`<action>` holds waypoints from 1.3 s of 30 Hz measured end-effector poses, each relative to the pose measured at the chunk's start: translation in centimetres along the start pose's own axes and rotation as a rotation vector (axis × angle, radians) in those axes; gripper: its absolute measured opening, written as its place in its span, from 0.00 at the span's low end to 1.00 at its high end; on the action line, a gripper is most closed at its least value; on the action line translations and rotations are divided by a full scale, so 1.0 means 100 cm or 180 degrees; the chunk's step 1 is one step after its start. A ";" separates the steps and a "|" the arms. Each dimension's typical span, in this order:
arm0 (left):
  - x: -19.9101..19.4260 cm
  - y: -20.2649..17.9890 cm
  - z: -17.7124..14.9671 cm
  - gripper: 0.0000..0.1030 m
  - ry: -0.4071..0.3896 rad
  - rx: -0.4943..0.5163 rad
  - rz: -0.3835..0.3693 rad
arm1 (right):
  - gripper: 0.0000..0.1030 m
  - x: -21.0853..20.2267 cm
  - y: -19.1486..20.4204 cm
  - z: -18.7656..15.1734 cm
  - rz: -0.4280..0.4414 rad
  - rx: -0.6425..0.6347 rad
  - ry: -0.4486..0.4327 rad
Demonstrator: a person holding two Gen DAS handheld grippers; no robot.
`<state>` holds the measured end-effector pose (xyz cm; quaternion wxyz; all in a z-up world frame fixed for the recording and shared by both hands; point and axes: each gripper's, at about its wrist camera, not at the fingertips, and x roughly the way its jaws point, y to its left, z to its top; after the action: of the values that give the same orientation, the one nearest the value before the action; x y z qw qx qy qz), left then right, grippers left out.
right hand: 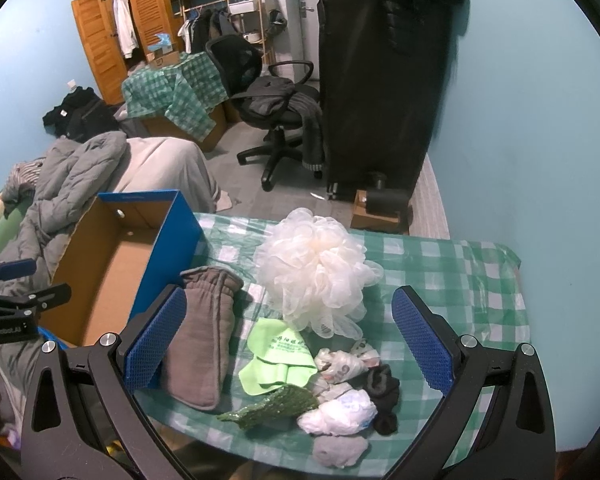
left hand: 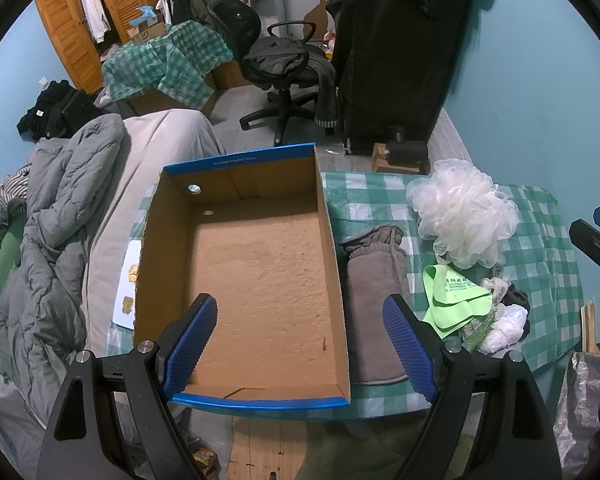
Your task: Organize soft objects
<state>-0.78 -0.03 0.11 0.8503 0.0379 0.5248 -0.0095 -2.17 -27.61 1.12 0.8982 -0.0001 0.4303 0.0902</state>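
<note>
Mitt: your grey quilted mitt (right hand: pixel 202 338) lies flat, just inside the right gripper (right hand: pixel 288 344) left finger.
Box: cardboard box (left hand: pixel 260 276) beside it, empty.
Fingers: both spread, left gripper (left hand: pixel 300 344) too, holding nothing.

Both views close above, sharing box (left hand: pixel 256 280)

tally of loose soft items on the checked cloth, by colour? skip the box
White/cream: 3 — bath pouf, two crumpled plastic bags
Green: 2 — lime cloth, dark green scrubby piece
Grey: 2 — mitt, small grey pad
Black: 1 — sock
Total: 8
</note>
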 end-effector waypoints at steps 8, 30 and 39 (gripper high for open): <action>-0.002 0.002 -0.001 0.84 0.0008 -0.0012 -0.0006 | 0.98 0.000 0.000 -0.001 0.0008 0.0006 -0.0004; -0.008 0.000 -0.002 0.84 0.0009 -0.0064 -0.0056 | 0.98 -0.001 0.008 -0.003 0.0025 0.0002 0.0015; -0.007 -0.001 -0.002 0.84 0.0007 -0.0052 -0.0054 | 0.98 -0.002 0.008 -0.003 0.0029 0.0009 0.0012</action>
<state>-1.32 -0.16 0.65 0.8499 0.0265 0.5262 -0.0124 -2.62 -26.84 1.16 0.8969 0.0030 0.4322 0.0937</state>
